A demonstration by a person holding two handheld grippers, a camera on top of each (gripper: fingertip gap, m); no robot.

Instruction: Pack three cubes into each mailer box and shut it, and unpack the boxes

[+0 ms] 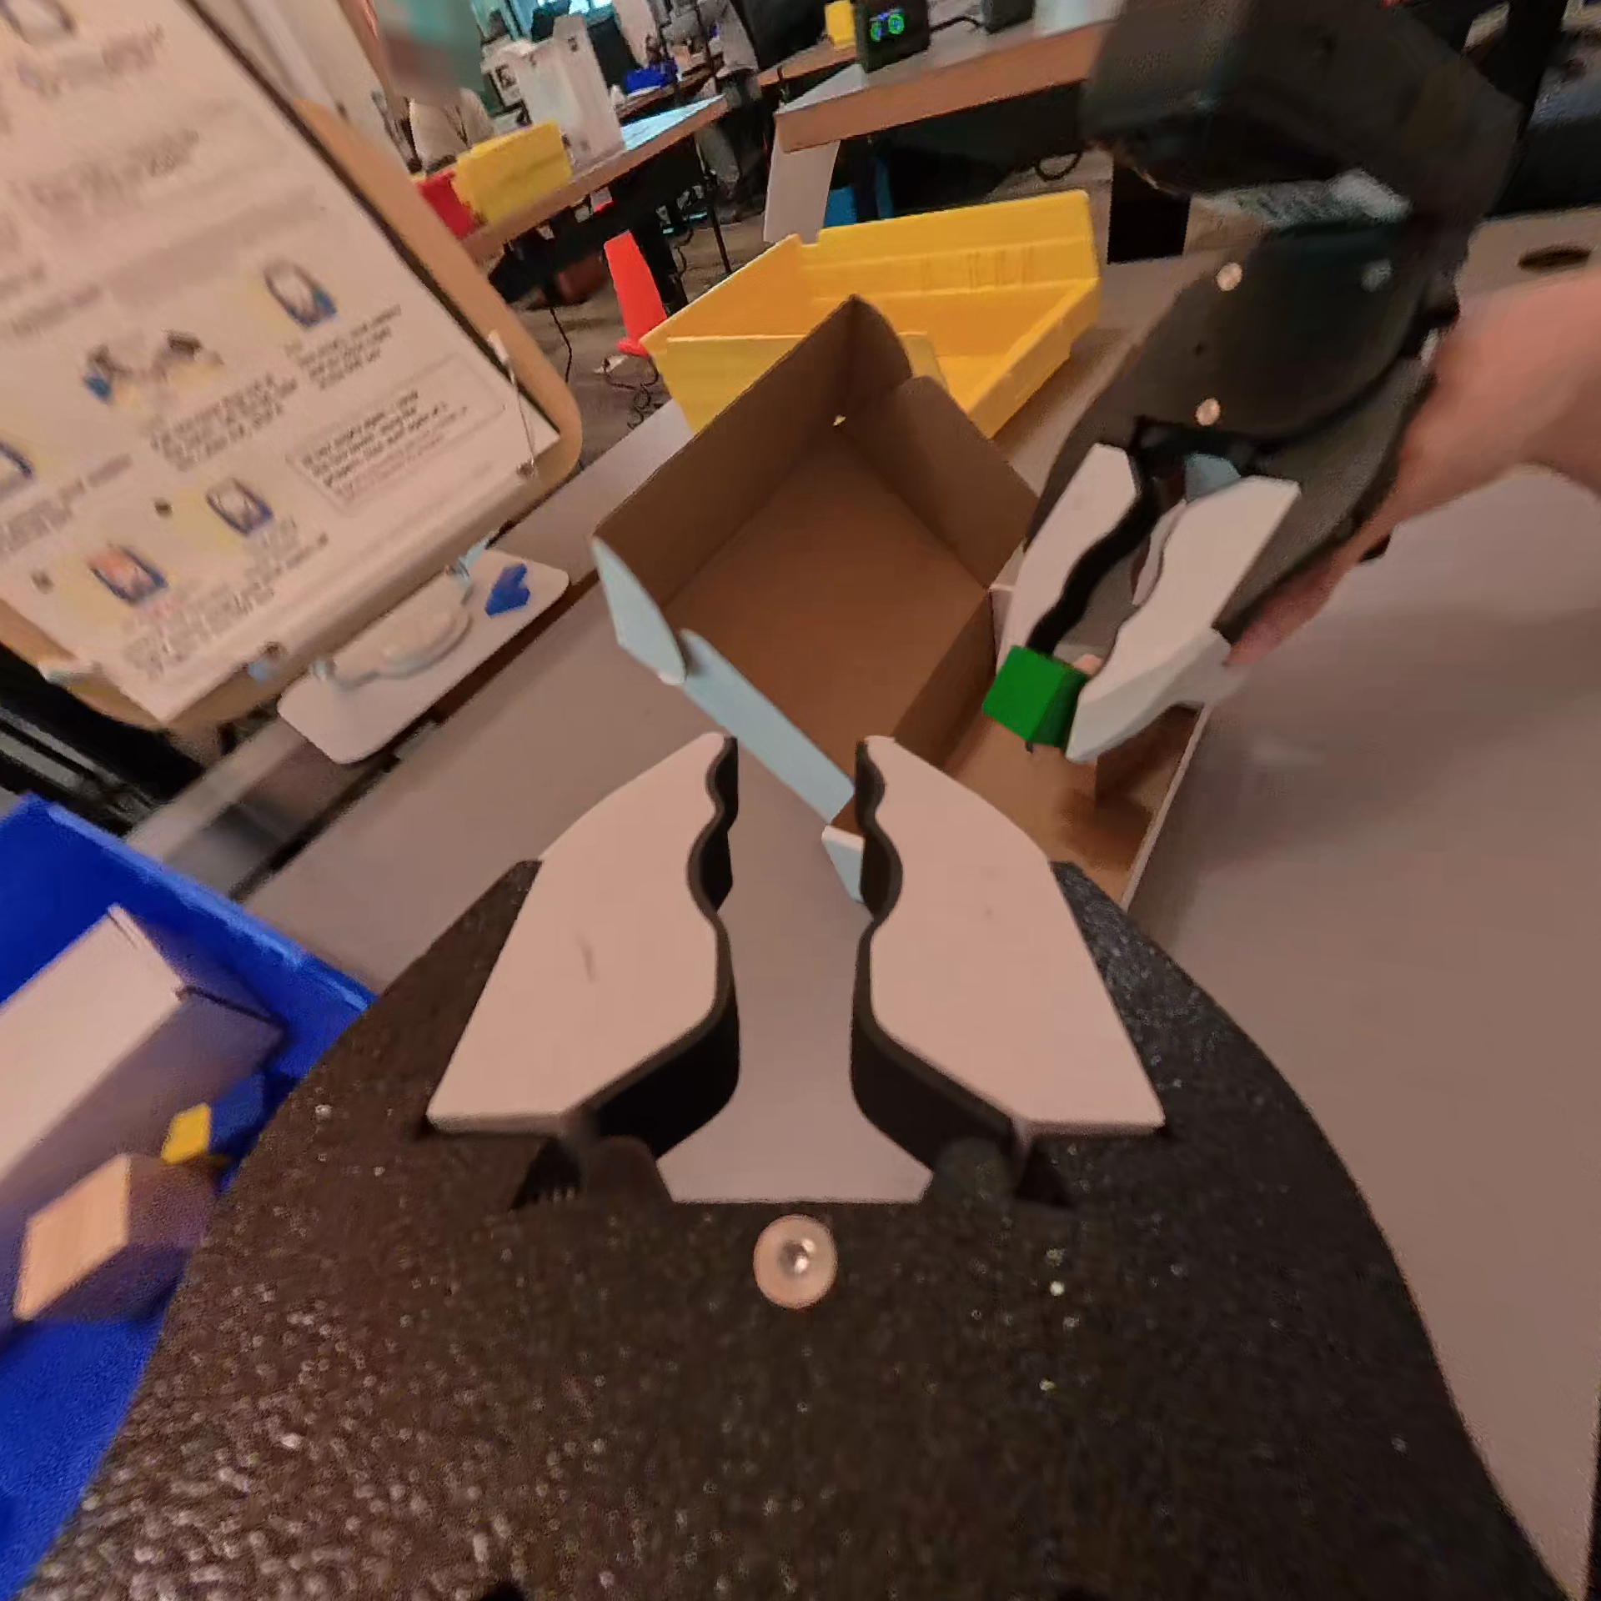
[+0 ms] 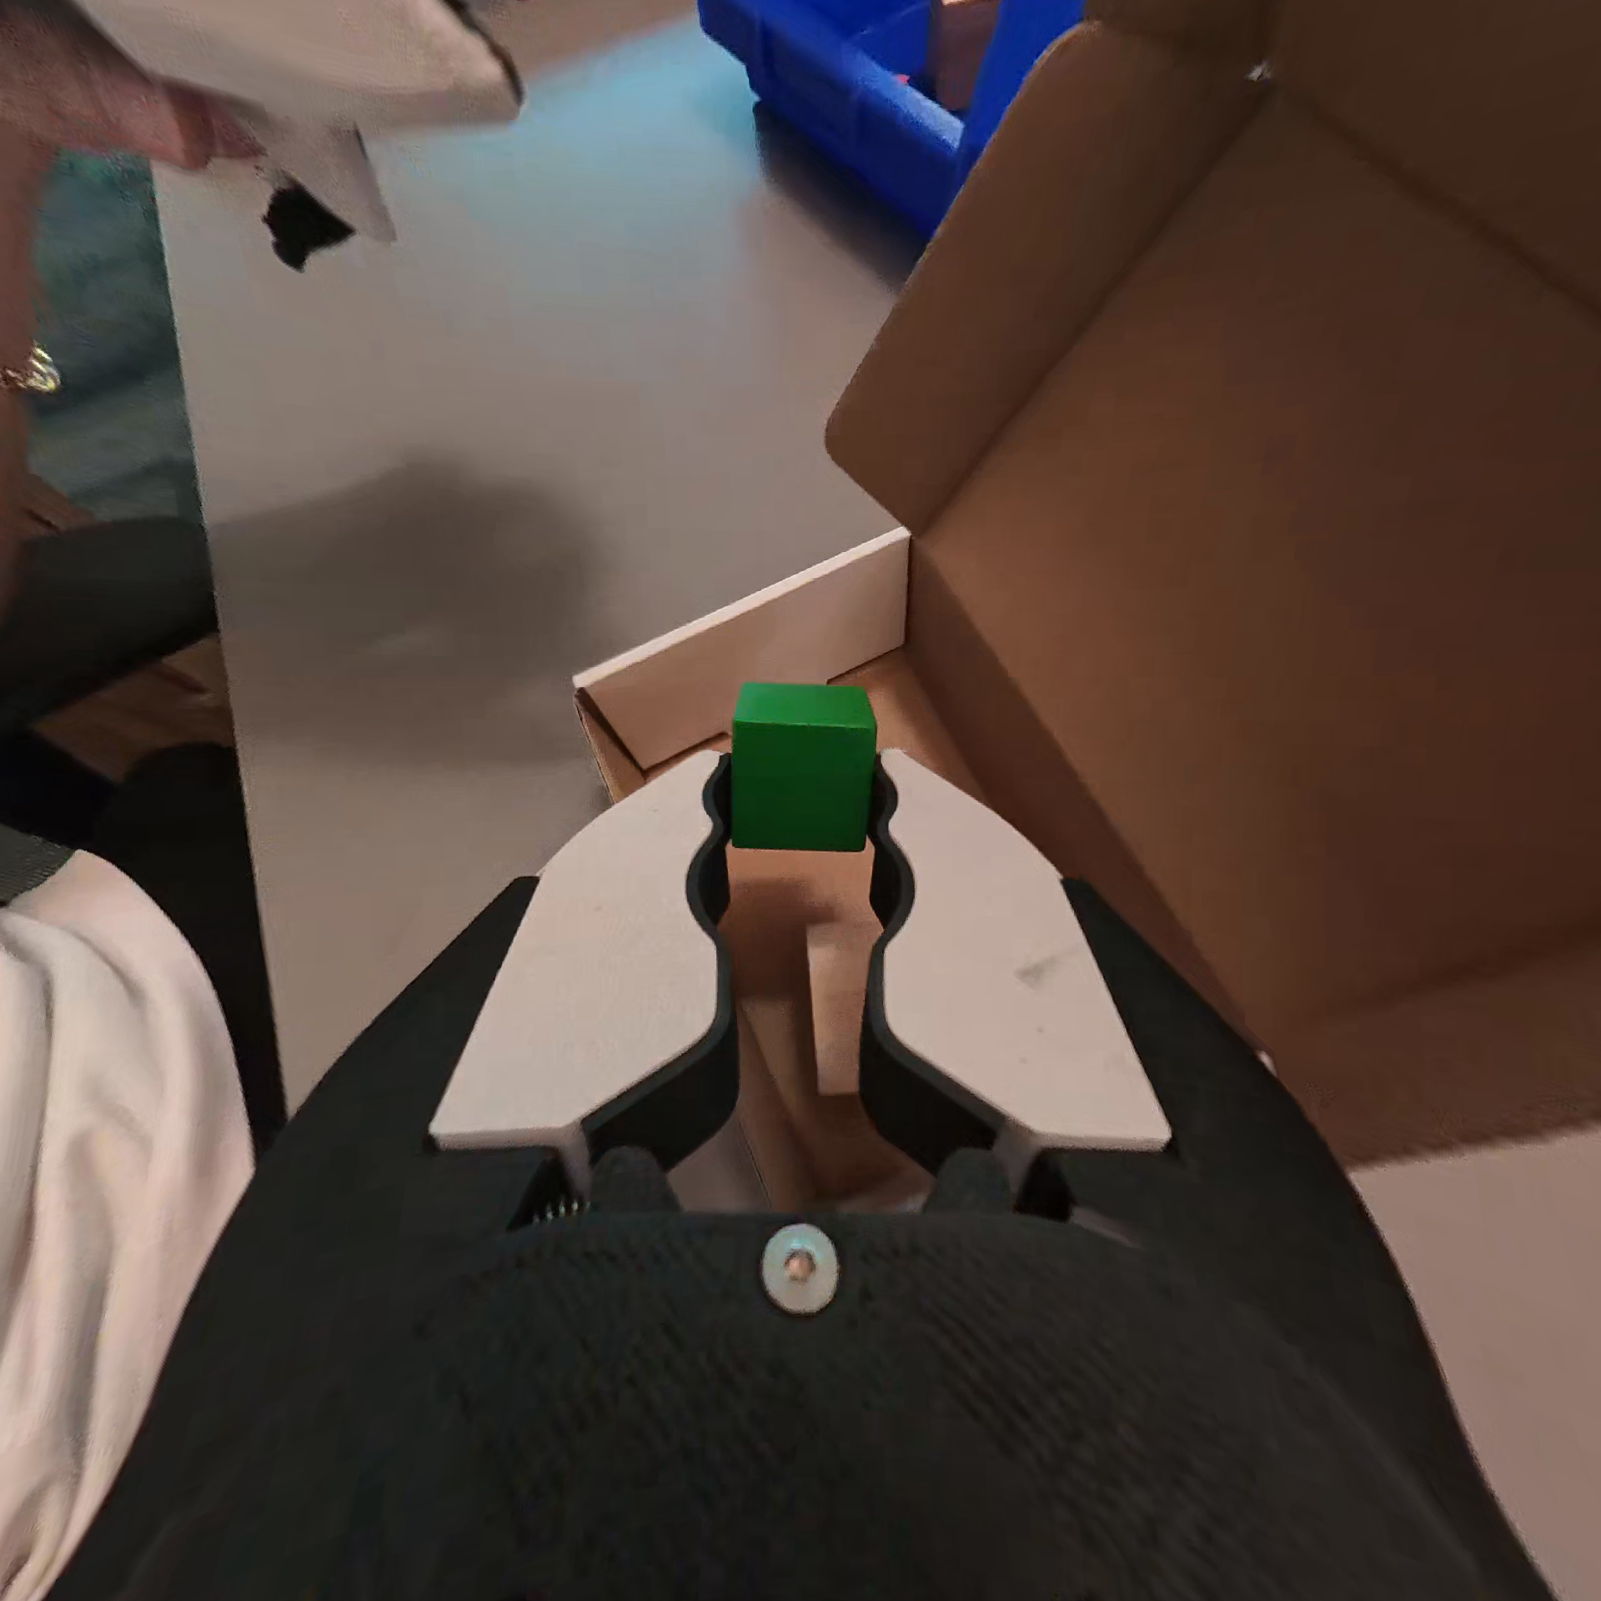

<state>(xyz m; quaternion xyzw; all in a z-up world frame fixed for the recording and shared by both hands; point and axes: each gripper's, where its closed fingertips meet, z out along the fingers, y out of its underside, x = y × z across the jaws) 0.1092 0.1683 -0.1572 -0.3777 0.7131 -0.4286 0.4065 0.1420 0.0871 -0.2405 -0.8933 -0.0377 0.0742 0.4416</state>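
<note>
An open cardboard mailer box, brown inside and white outside, stands on the grey table with its lid raised. My right gripper is shut on a green cube, both pads pressing its sides. It holds the cube just above the box's shallow tray, next to the lid. The left wrist view shows the same cube in the right gripper's fingers. My left gripper is open, low in front of the box. A white flap edge runs between its fingers, and the pads do not press on it.
A yellow bin stands behind the box. A blue bin holding white boxes is at the near left and also shows in the right wrist view. An instruction board leans at the left. An orange cone is farther back. Some 12 cm of space lies between my two pairs of fingers.
</note>
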